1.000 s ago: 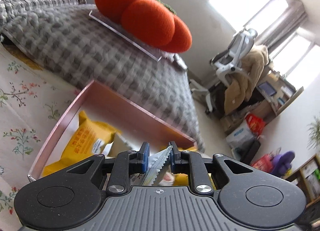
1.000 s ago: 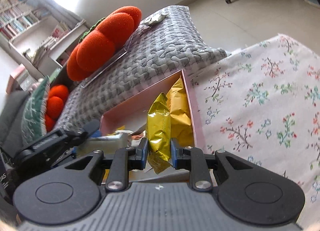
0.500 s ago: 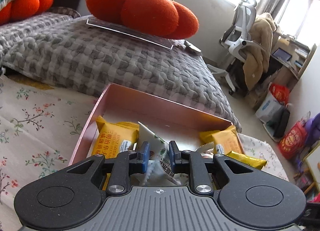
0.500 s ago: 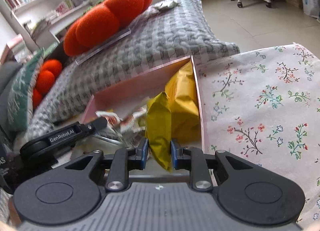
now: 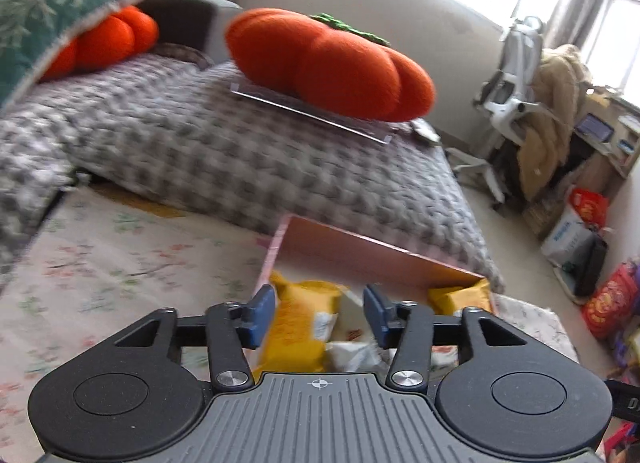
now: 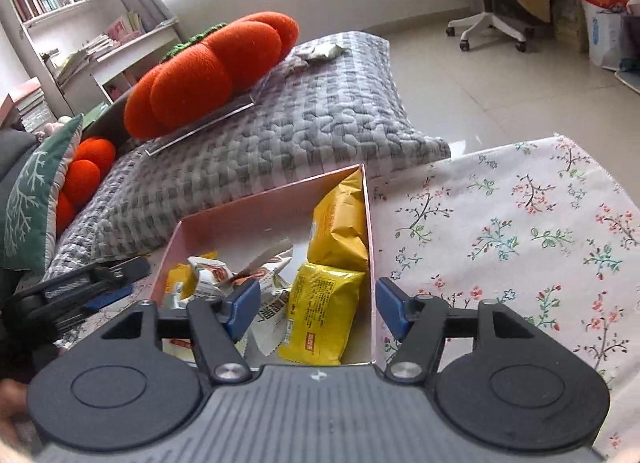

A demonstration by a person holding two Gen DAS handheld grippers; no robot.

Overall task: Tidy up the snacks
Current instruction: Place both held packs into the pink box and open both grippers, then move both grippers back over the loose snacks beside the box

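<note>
Left wrist view: the pink box (image 5: 372, 255) sits on the flowered cloth (image 5: 120, 259) of the desk, just in front of the grey quilted cushion (image 5: 248, 159). Inside it lie a yellow snack packet (image 5: 300, 319) and a white wrapper (image 5: 352, 347), both smeared by motion blur so no print is legible; a second yellow packet (image 5: 460, 297) shows in the far right corner. The left gripper (image 5: 319, 315) hovers above them with its fingers opening, nothing pinched between the blue pads. The gripper body hides the near end of the box.

Right wrist view: the box (image 6: 260, 211) is sharper here. Two yellow packets (image 6: 340, 223) lie along its right wall, the nearer one (image 6: 320, 311) flat with small print facing up, and crumpled white wrappers (image 6: 256, 267) fill the middle. The right gripper (image 6: 316, 307) has its fingers parting, straddling the nearer packet without pressing it. The left gripper (image 6: 100, 283) pokes in at the left, partly cut off by the frame edge.
</note>
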